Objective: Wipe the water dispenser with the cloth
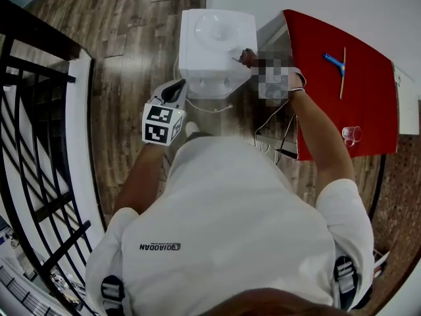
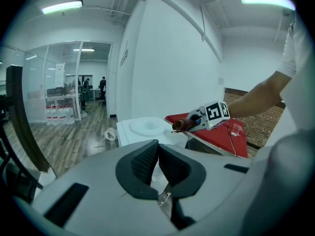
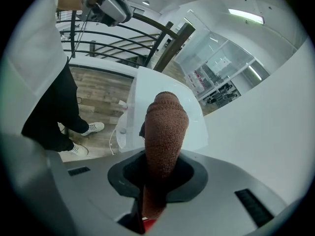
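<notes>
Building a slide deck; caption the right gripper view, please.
Right gripper, shut on a brown cloth, points it at the white water dispenser.

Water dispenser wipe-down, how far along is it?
Done: the brown cloth is picked up, clamped in the right gripper. In hand: it is held at the white water dispenser's top right edge; contact isn't clear. Left: the wiping itself, as no wiped area shows. The left gripper is shut and empty near the front.
</notes>
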A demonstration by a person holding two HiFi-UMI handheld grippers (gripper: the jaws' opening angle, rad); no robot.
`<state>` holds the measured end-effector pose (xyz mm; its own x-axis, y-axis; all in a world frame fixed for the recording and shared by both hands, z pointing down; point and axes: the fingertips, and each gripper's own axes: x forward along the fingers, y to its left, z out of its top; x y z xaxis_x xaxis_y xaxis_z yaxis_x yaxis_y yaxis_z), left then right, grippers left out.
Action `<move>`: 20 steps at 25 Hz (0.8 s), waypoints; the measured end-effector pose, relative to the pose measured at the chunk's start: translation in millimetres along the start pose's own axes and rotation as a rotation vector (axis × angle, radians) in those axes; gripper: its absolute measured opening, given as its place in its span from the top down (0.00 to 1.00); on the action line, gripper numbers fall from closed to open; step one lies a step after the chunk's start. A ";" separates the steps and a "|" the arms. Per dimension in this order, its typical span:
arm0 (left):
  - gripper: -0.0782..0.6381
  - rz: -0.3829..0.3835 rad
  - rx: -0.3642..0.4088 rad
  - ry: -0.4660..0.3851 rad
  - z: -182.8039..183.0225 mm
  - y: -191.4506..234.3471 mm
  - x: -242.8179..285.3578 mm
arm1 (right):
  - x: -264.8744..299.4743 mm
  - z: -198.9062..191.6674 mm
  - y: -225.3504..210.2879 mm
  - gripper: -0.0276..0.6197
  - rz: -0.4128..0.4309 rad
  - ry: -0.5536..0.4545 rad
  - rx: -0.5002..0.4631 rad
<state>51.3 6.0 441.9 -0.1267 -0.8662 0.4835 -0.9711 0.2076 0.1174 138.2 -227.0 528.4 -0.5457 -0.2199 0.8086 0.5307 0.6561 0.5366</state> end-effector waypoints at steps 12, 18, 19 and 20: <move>0.89 0.092 -0.058 0.004 -36.6 -73.4 -38.7 | -28.4 -16.9 68.2 0.85 0.072 -0.061 -0.026; 0.89 0.142 -0.094 0.014 -55.9 -87.6 -56.7 | -38.5 -17.6 108.6 0.85 0.150 -0.131 0.206; 0.89 0.146 -0.098 0.019 -59.5 -88.3 -57.5 | -40.5 -15.7 114.6 0.85 0.162 -0.147 0.249; 0.89 0.147 -0.100 0.025 -62.7 -88.5 -58.0 | -43.0 -12.8 118.9 0.85 0.176 -0.163 0.309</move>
<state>157.3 66.3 457.8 -0.2593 -0.8118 0.5232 -0.9175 0.3762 0.1290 233.2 -148.7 560.5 -0.5732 0.0168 0.8193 0.4186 0.8655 0.2751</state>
